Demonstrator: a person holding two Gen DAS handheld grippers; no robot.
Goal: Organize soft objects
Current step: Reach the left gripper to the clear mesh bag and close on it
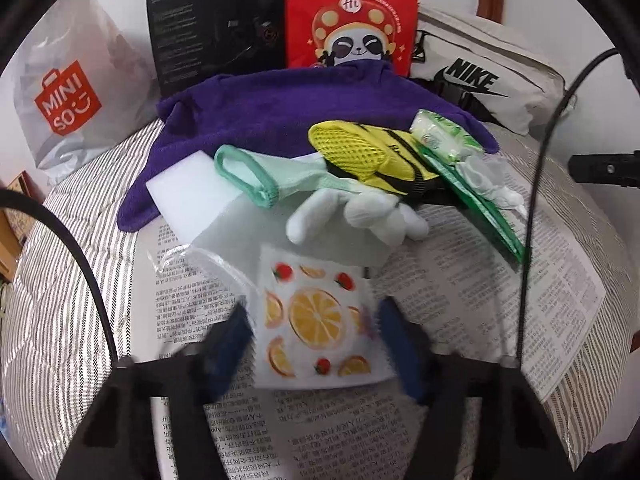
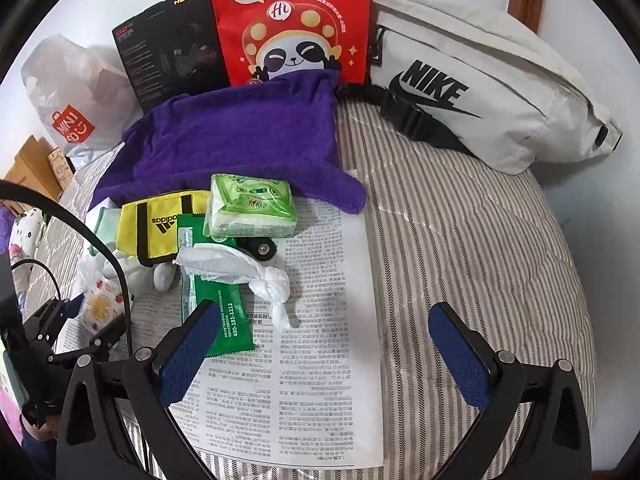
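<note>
The grey-and-white striped quilted bedcover [image 2: 460,240] underlies everything ahead of both sets of fingers. On it lies a printed newspaper sheet [image 2: 320,360], directly beneath both grippers.

Far beyond the fingers, against the white wall, stand a translucent plastic shopping bag with an orange logo [image 1: 64,100], a black printed carton [image 1: 216,28], a red paper bag with a cartoon panda [image 1: 352,12] and an off-white fabric waist bag with a black logo and strap [image 2: 480,92].

A crumpled purple terry towel [image 1: 260,108] lies ahead of the fingers, between the pile of small items and the bags.

On and just in front of the towel's near edge, in the left wrist view: a white foam block [image 1: 188,188], a mint-green cloth mitt with darker trim [image 1: 256,172], a yellow mesh pouch with black straps [image 1: 360,152] and a white knitted glove [image 1: 360,216], overlapping each other.

In the right wrist view a green-printed soft tissue pack [image 2: 252,208] rests beyond the left finger, with a crumpled white plastic wrapper [image 2: 240,268] nearer. A flat green foil sachet [image 2: 216,312] runs under the wrapper; its near end lies just behind the left pad tip.

Left gripper [image 1: 316,336]: the blue pads [image 1: 232,344] bracket a small white tissue pack printed with orange slices and strawberries [image 1: 316,320]. The pads are blurred; contact cannot be confirmed.

Right gripper [image 2: 324,356]: fingers spread wide, nothing between them, poised over the newspaper.
</note>
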